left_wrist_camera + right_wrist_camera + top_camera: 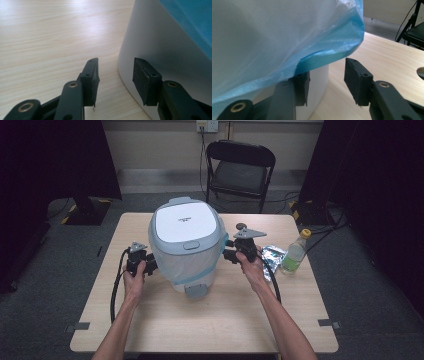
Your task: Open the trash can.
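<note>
1. Bin [186, 245] stands mid-desk [150, 320], lid shut, pedal facing the person. A clear-blue bag [200, 265] hangs over its outside, down past the rim and round the body.
2. Why so: the bag's edge is draped outside, likely so the liner stays put on the rim. The hem looks loose and uneven, lower at the right front. My guess is the work in hand is tugging or smoothing it on both sides.
3. Hands flank the bin, one per side, so each claw can work its own side of the bag without turning the bin.
4. Left claw [150, 265] sits just beside the bin's left wall, low down. In the left gripper view the left claw [115, 81] is part open, pads apart, nothing between them. The white bin wall [160, 45] is just by the right pad; I cannot tell if it touches. The blue bag edge [190, 20] hangs well above the pads.
5. Right claw [229, 254] is at the bin's right side, higher up, near the bag hem. In the right gripper view the right claw [327, 82] is part open. The bag hem [329, 53] hangs over the left pad and stops above the gap; the pads do not pinch it. It holds nothing.
6. Bottle [294, 254] and foil pack [272, 255] lie off to the right of the desk, apart from the bin, out of the way.
7. Risk, as I judge it: thin film can slip or tear if grabbed too near the edge.
</note>
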{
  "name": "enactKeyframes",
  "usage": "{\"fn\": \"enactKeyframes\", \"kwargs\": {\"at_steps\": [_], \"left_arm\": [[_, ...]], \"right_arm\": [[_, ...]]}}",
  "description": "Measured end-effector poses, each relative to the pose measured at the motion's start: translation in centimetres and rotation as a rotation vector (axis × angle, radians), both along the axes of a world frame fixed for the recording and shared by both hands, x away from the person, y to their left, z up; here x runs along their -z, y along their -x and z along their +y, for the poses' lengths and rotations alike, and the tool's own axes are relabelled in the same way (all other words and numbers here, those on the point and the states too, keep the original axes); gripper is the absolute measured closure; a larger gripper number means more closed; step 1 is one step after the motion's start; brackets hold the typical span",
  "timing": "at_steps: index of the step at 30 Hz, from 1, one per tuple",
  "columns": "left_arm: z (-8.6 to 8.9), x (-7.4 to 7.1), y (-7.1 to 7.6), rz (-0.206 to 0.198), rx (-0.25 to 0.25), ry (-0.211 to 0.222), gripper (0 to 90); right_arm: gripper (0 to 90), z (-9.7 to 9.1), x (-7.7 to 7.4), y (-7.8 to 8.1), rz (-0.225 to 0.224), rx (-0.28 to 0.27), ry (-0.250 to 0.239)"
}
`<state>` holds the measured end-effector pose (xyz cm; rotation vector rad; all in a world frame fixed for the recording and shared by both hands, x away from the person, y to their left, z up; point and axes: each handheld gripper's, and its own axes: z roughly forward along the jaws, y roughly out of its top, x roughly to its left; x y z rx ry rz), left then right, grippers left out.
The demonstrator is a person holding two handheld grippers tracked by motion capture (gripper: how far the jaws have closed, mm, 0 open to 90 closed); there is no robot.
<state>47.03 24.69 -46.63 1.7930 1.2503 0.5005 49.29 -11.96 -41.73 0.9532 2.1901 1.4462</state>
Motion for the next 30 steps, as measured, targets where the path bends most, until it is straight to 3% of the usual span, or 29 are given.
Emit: {"fn": "enactKeyframes", "kwargs": {"at_steps": [3,5,8,11,15,20,23,26,28,30], "left_arm": [[0.0,0.0,0.1,0.007,0.030,0.031,55.8],[-0.2,-0.1,0.1,0.004,0.030,0.024,55.8],[-0.3,0.0,0.1,0.006,0.041,0.038,59.4],[-0.6,-0.1,0.3,-0.007,0.044,0.022,66.7],[-0.7,0.1,0.8,-0.011,0.060,0.041,70.1],[-0.9,0.1,1.4,-0.015,0.083,0.034,71.2],[-0.9,0.2,1.4,-0.003,0.094,0.040,60.6],[-1.3,0.1,1.6,0.003,0.120,0.039,55.8],[-1.5,0.0,1.8,0.002,0.129,0.017,54.0],[-1.5,0.0,1.8,0.004,0.140,0.024,52.8]], "right_arm": [[49.0,-0.5,-0.1,0.9,0.002,0.006,0.019],[46.0,-0.8,-0.1,0.9,0.013,0.001,0.014],[53.4,-0.7,-0.1,1.1,0.016,-0.001,0.013],[59.8,-0.4,-0.2,1.6,0.008,0.000,0.010],[58.3,-0.6,-0.3,2.8,0.006,-0.032,0.020],[54.6,-0.9,-0.3,4.6,0.008,-0.043,0.045],[38.9,-1.2,0.0,4.5,0.014,-0.009,0.105],[39.2,-1.2,0.6,3.5,-0.016,0.084,0.141],[40.9,-1.3,0.9,2.8,-0.020,0.124,0.121],[43.4,-1.6,1.2,2.3,-0.005,0.127,0.087]]}}
